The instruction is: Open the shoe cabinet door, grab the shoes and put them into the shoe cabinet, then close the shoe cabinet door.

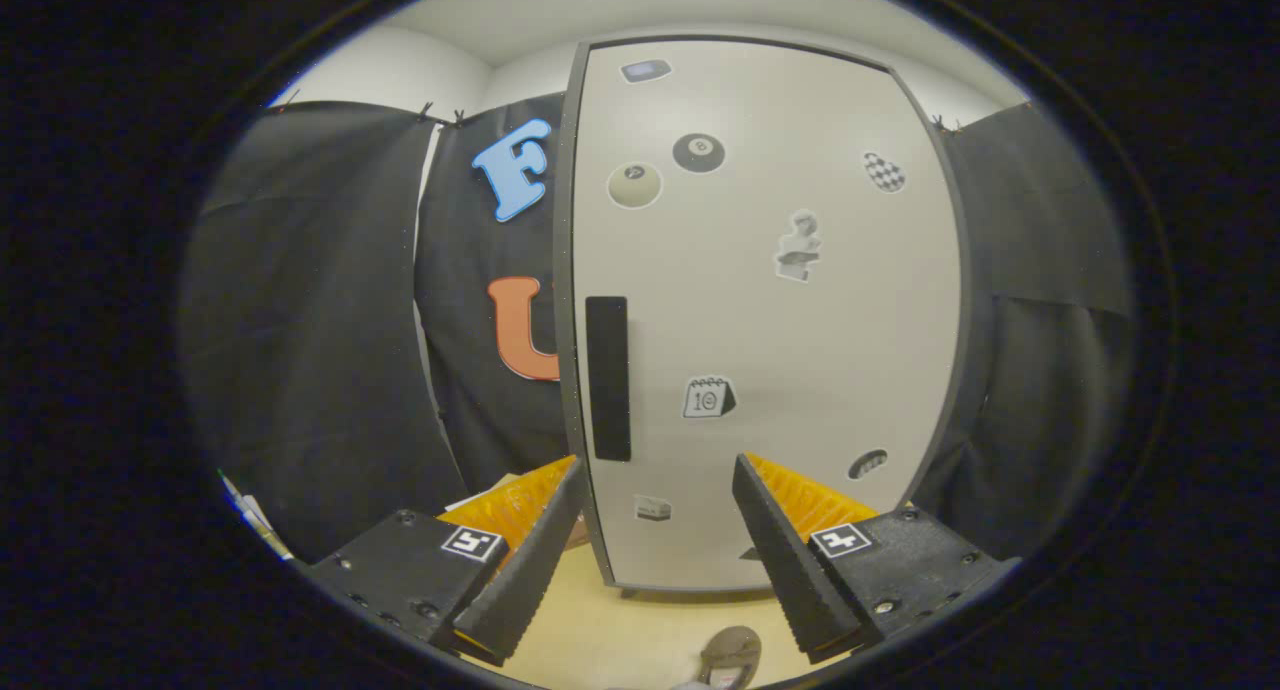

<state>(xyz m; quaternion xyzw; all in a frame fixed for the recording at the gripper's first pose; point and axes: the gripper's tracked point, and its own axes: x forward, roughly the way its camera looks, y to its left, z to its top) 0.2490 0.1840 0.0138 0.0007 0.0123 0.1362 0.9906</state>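
- Black cloth [320, 320] hangs as the booth wall to the left of the cabinet, clipped along its top edge.
- More black cloth [1050, 300] hangs to the right, also clipped at its top.
- Above the cloth, a plain white wall [390, 70] meets a white ceiling [520, 15] at a corner.
- The floor [620, 635] is pale yellowish, smooth and bare below the cabinet.
- Light is even and soft, with no hard shadows on the wall or floor.
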